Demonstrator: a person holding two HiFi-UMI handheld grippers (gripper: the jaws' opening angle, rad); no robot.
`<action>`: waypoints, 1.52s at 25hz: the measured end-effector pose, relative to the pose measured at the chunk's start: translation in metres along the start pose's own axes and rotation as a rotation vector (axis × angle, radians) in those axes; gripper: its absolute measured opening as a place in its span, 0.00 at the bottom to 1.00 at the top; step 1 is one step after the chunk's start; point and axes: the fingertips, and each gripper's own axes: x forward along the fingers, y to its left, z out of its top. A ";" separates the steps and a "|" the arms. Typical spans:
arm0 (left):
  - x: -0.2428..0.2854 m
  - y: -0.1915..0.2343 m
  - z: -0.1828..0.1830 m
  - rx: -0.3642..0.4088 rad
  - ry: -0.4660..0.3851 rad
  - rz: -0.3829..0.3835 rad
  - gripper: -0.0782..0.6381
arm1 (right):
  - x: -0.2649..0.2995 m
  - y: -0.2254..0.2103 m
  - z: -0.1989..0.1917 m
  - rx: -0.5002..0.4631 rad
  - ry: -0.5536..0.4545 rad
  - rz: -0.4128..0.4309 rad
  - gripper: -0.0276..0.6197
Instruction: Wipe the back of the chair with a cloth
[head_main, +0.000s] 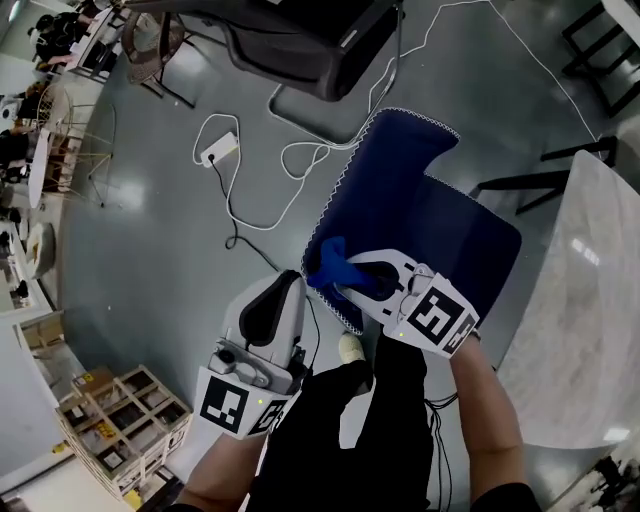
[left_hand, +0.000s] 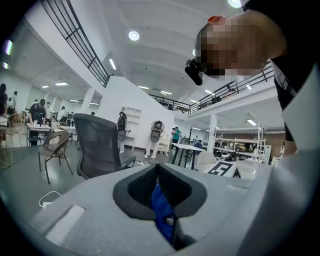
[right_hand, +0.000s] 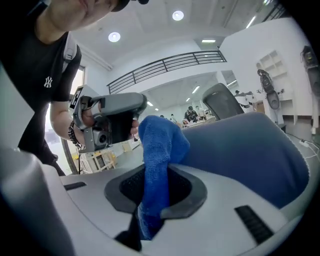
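Observation:
In the head view a navy blue chair (head_main: 420, 200) stands below me, its white-stitched back edge nearest. My right gripper (head_main: 350, 275) is shut on a bright blue cloth (head_main: 333, 265) held against that edge. In the right gripper view the cloth (right_hand: 160, 150) sticks up from between the jaws of the right gripper (right_hand: 156, 185), with the chair's back (right_hand: 250, 145) just behind. My left gripper (head_main: 298, 280) sits just left of the cloth, tip touching it. In its own view the left gripper (left_hand: 159, 172) has its pads together, with a strip of blue cloth (left_hand: 161, 210) between them.
A white power strip (head_main: 220, 150) and loose cables lie on the grey floor beyond the chair. A black office chair (head_main: 300, 40) stands further off, a pale marble table (head_main: 590, 300) at the right, wooden crates (head_main: 120, 425) at the lower left. My shoe (head_main: 350, 348) is near the chair's base.

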 end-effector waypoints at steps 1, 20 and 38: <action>0.005 -0.001 -0.002 0.007 -0.001 -0.007 0.14 | 0.001 -0.008 -0.004 -0.002 0.001 0.012 0.17; 0.071 -0.022 0.003 -0.008 -0.029 -0.057 0.14 | -0.022 -0.124 -0.004 -0.057 -0.042 -0.137 0.18; 0.112 -0.046 -0.015 -0.018 -0.011 -0.104 0.14 | -0.083 -0.252 -0.014 -0.032 -0.090 -0.658 0.18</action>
